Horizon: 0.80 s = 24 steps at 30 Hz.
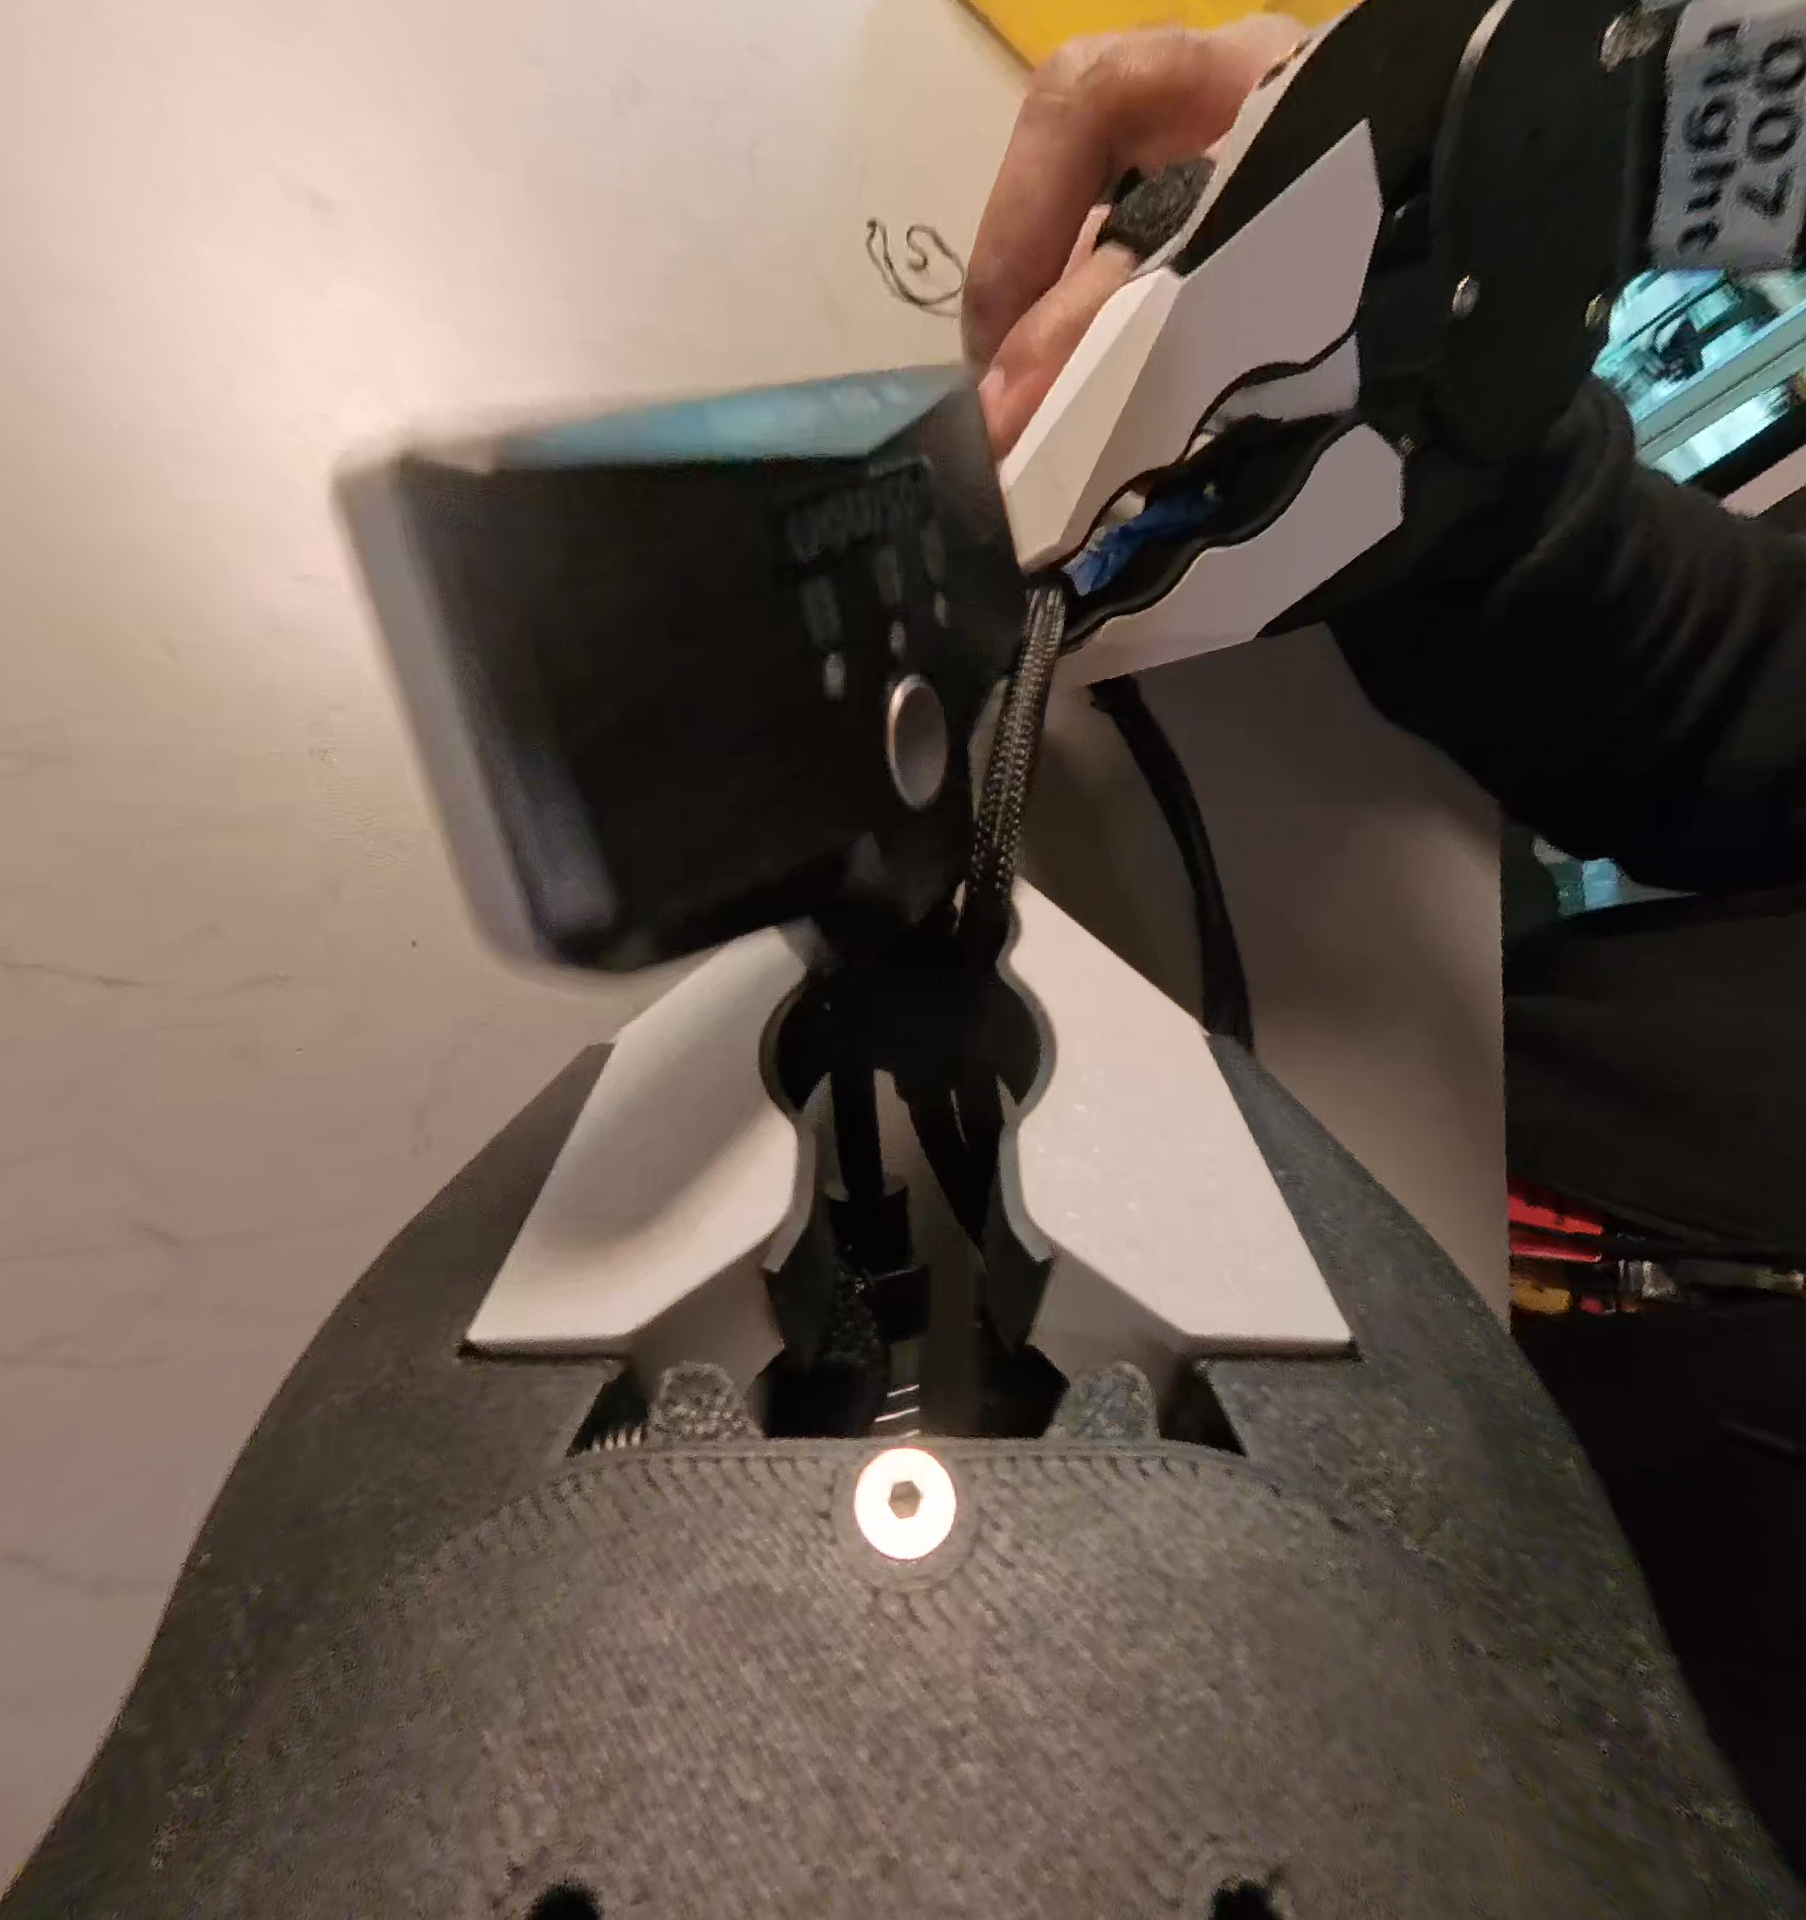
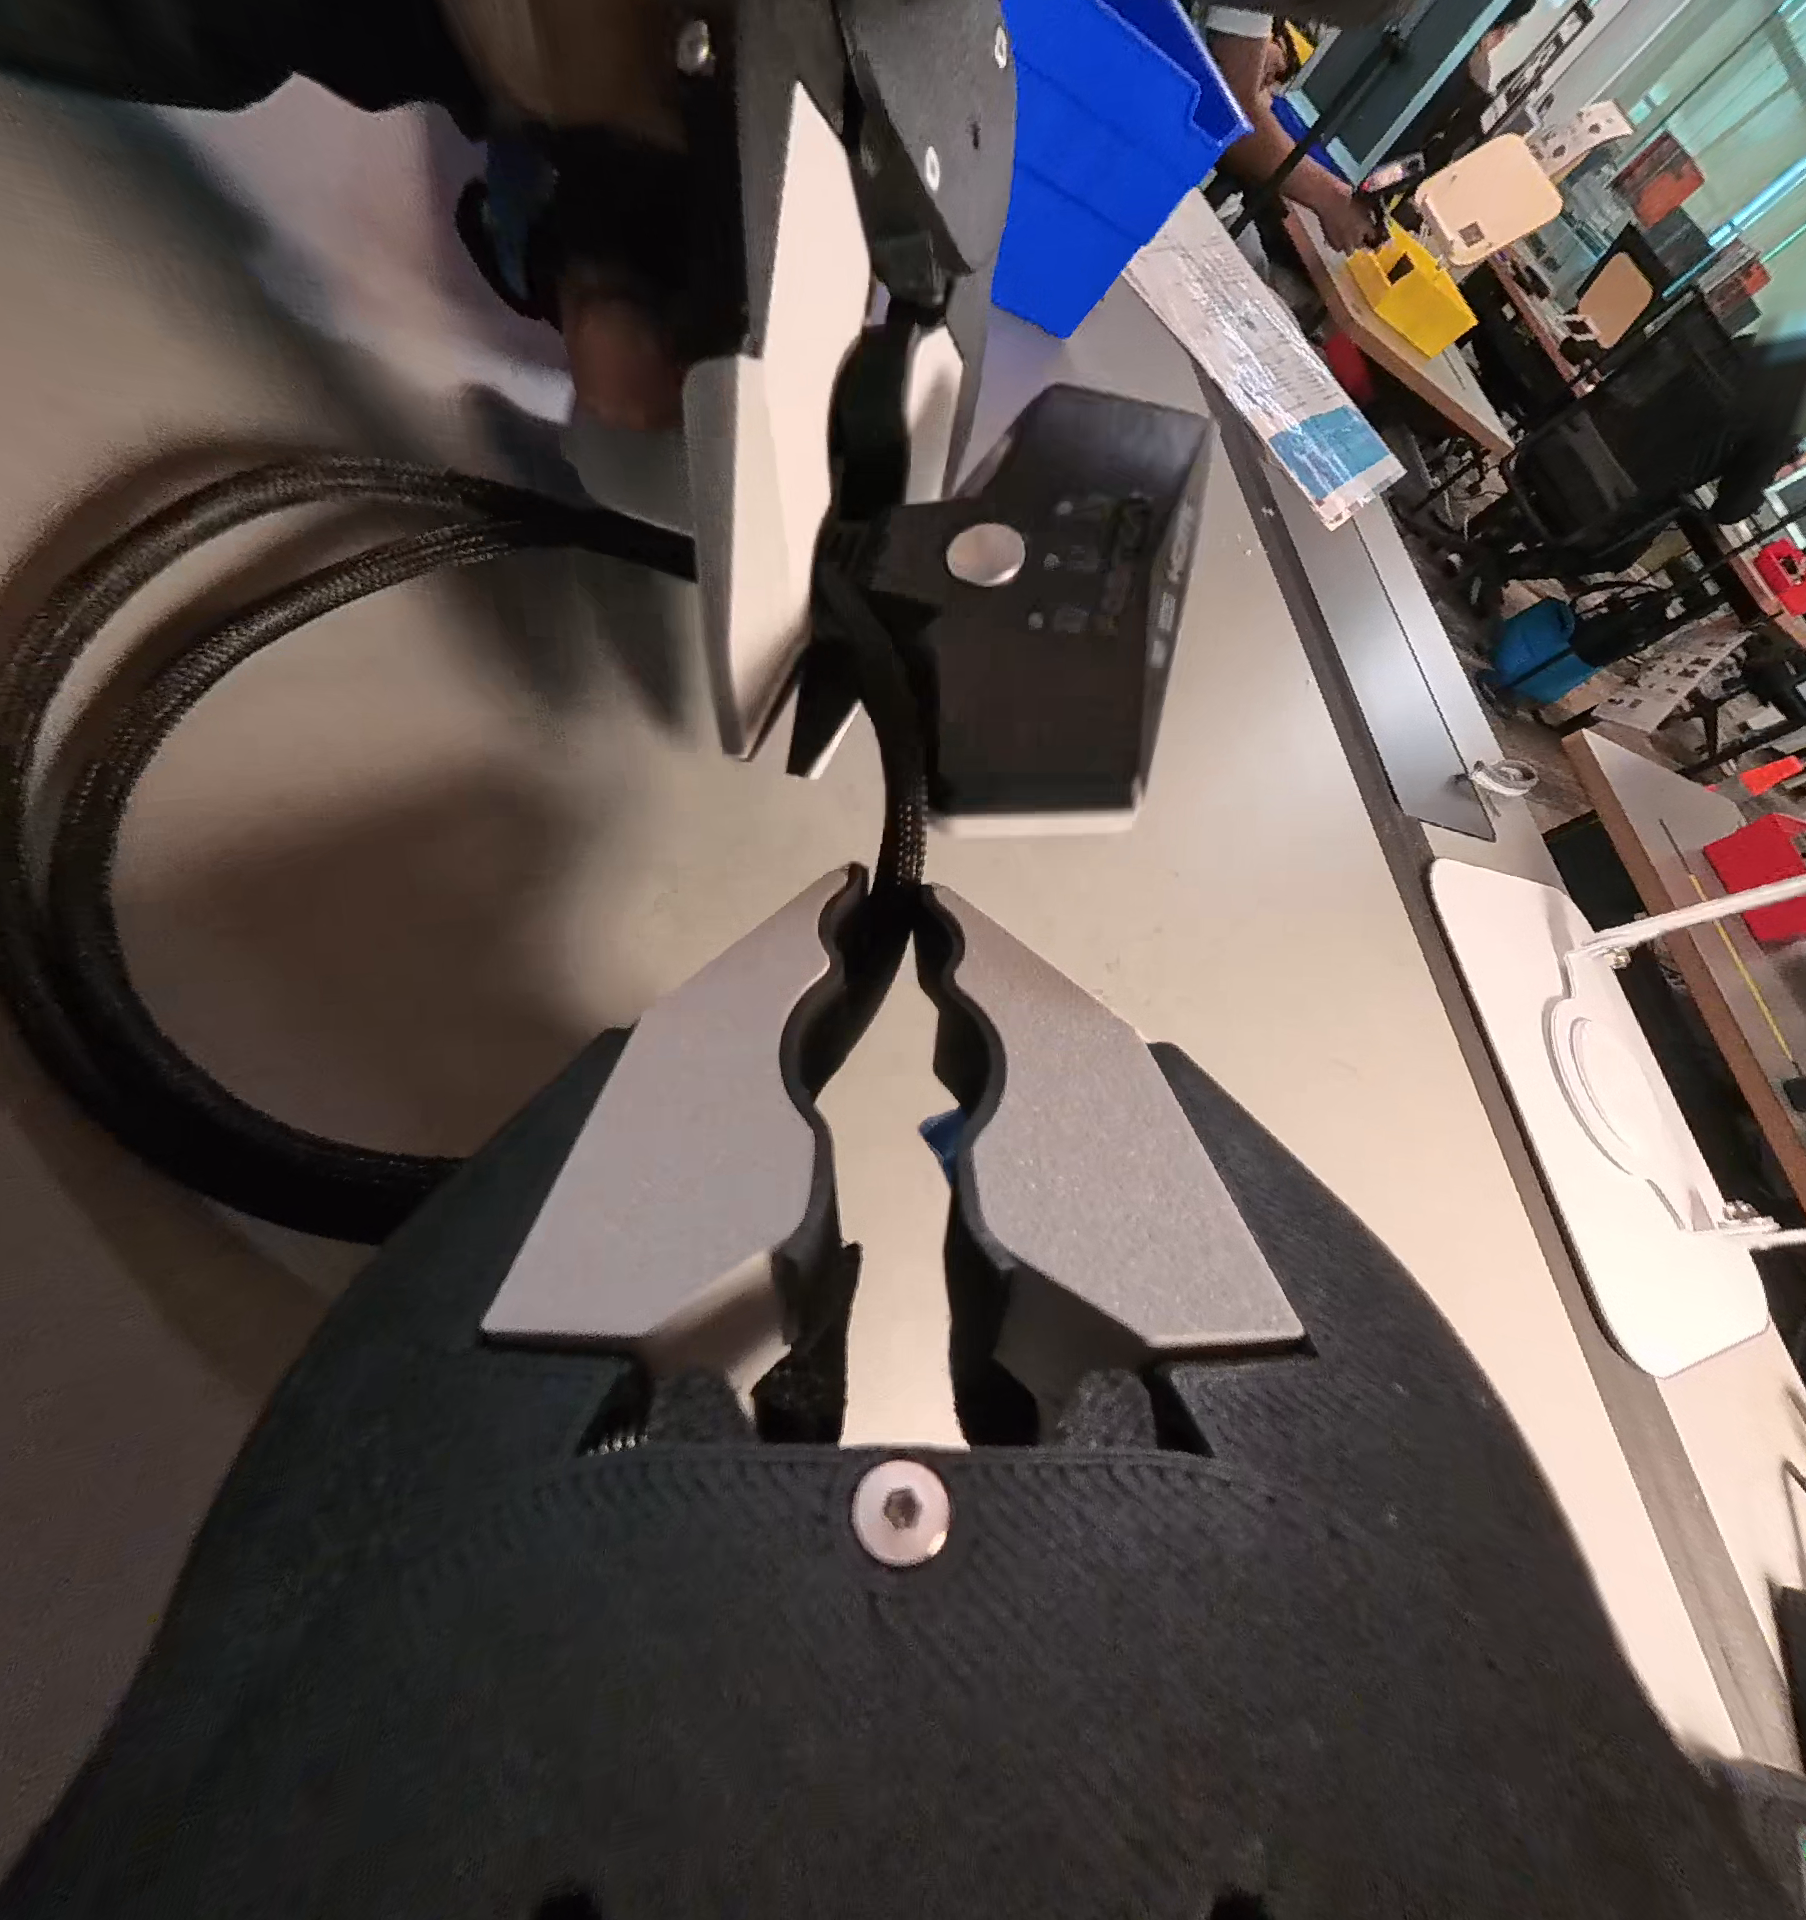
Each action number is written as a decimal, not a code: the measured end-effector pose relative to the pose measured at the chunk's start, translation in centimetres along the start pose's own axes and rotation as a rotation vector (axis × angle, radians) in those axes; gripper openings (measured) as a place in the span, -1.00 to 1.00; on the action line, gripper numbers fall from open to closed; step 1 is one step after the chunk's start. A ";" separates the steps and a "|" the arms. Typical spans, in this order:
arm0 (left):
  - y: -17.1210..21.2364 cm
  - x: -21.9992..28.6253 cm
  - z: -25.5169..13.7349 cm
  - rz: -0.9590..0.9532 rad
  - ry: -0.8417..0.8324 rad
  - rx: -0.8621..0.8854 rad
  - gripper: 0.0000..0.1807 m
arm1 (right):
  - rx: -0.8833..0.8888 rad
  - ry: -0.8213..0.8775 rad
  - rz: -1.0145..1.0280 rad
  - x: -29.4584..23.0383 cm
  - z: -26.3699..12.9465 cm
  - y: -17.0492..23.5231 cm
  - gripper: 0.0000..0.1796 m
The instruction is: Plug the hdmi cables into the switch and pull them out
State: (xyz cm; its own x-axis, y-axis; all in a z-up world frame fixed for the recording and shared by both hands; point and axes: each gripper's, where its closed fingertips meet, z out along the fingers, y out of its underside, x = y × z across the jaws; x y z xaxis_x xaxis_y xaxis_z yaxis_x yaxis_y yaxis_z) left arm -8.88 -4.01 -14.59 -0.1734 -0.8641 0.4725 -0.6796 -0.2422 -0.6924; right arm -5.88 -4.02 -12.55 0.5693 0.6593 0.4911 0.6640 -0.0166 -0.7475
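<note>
A pale bench [image 2: 1242, 935] in a busy workshop carries everything here. The right gripper [image 2: 894, 914] is pinched tight on a braided black cable [image 2: 899, 831] just behind its plug. That plug meets the edge of the black switch [image 2: 1065, 623], which is lifted and tilted off the bench. The left gripper [image 1: 904, 997] is closed narrow on the switch's corner, with more cables threading between its fingers. To do this step well, I judge the left should brace the box firmly while the right moves straight along the port's axis, without twisting. The cable's slack loops [image 2: 99, 831] lie on the bench to the left. Beyond stand a blue bin [image 2: 1107, 156], a yellow bin [image 2: 1408, 291] and other cluttered desks.
</note>
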 end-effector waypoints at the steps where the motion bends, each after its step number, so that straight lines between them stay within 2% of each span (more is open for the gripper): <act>1: -0.2 0.0 0.0 -0.023 0.007 0.015 -0.74 | -0.009 0.009 0.007 0.2 -0.1 0.1 -0.88; 4: -0.6 0.1 0.3 -0.055 0.025 0.037 -0.74 | -0.059 0.047 0.034 1.2 -0.7 0.3 -0.75; 9: -2.1 -0.7 -0.2 -0.109 0.001 0.135 -0.75 | -0.115 0.191 0.084 4.3 -3.5 -0.2 -0.64; 13: -4.1 -1.9 -2.0 -0.123 -0.073 0.268 -0.75 | -0.031 0.325 0.187 6.7 -6.1 -2.5 -0.66; 15: -4.7 -2.8 -2.9 -0.129 -0.126 0.322 -0.75 | 0.042 0.327 0.243 6.8 -6.8 -4.1 -0.66; 19: -6.7 -3.8 -4.7 -0.084 -0.233 0.468 -0.74 | 0.173 0.130 0.591 4.3 -4.4 -6.4 -0.66; 24: -9.0 -2.5 -5.5 0.018 -0.286 0.619 -0.74 | 0.212 0.090 0.884 3.6 -0.3 -6.0 -0.27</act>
State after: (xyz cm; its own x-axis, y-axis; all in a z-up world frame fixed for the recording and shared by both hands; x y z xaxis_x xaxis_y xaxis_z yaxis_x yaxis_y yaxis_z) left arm -6.24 2.73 -6.54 0.0720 -0.9324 0.3543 -0.1304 -0.3610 -0.9234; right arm -7.64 -1.77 -6.21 0.8699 0.4109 -0.2728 -0.1298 -0.3429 -0.9303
